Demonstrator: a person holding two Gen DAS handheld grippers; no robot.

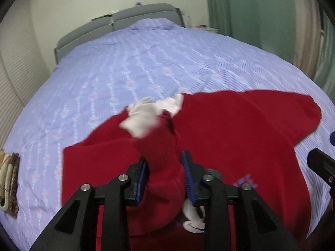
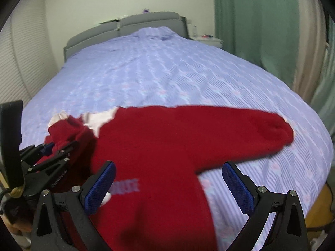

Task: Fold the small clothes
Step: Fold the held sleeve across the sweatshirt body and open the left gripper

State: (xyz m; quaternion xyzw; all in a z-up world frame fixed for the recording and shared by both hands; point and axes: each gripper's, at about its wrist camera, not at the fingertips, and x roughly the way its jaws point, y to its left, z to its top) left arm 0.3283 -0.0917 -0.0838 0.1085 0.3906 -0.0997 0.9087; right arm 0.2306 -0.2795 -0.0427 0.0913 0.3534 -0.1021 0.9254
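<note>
A small red knit sweater (image 1: 230, 129) with a white frilled collar (image 1: 171, 104) lies on the bed. My left gripper (image 1: 165, 156) is shut on its left sleeve (image 1: 159, 146). The sleeve is lifted above the sweater's body, its white cuff (image 1: 138, 123) pointing away, blurred. In the right wrist view the left gripper (image 2: 60, 146) shows at the left with that sleeve. My right gripper (image 2: 169, 165) stands wide open over the sweater (image 2: 167, 138), with nothing held between its blue pads (image 2: 100, 186). The other sleeve (image 2: 261, 125) lies stretched out to the right.
The bed has a lilac patterned cover (image 1: 146, 62) and a grey headboard (image 1: 125, 21). A folded brown and beige cloth (image 1: 8, 177) lies at the left edge. Green curtains (image 1: 240, 10) hang at the right, with a white nightstand (image 2: 209, 39) beside the headboard.
</note>
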